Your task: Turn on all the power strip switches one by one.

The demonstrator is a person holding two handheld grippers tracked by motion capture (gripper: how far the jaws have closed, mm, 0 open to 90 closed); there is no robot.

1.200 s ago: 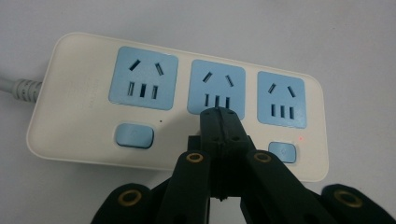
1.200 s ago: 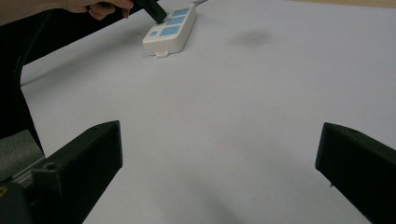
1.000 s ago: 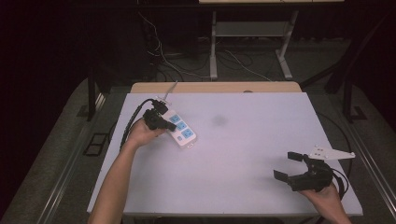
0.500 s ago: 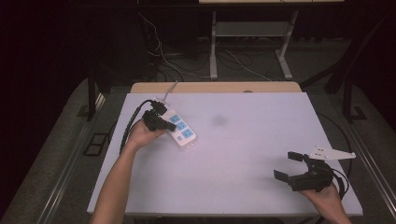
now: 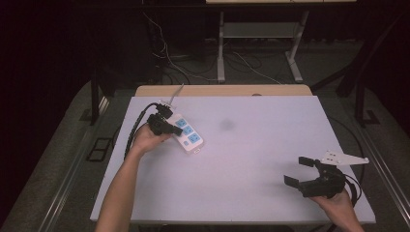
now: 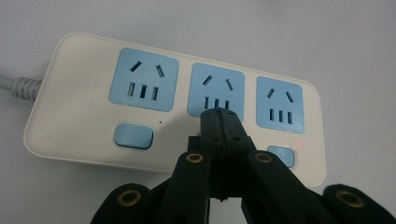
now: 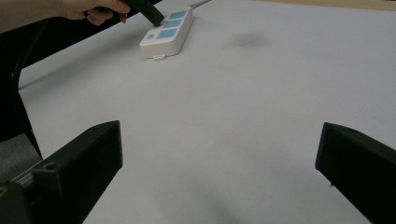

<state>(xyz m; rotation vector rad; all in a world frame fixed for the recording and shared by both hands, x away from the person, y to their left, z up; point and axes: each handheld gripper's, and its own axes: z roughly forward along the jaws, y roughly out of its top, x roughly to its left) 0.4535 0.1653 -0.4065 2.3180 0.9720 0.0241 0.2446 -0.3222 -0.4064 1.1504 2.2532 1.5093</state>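
Note:
A white power strip (image 5: 187,135) with three blue sockets lies at the table's left rear; its grey cord leaves toward the back. The strip (image 6: 74,107) has a blue switch under each socket. My left gripper (image 5: 180,131) is shut, jaws pressed together with nothing between them. Its tips (image 6: 220,116) rest over the middle socket's lower edge, where the middle switch is hidden. From the right gripper view the strip (image 7: 169,33) lies far off, with the left gripper's tip (image 7: 156,19) on it. My right gripper (image 5: 300,171) stands open near the table's front right corner, its jaws wide apart over bare table.
The pale table (image 5: 261,145) has a faint dark smudge (image 5: 226,125) near its middle rear. A wooden board edge (image 5: 222,90) runs along the back. Beyond it stand a white metal frame (image 5: 256,38) and loose cables (image 5: 164,48) on the dark floor.

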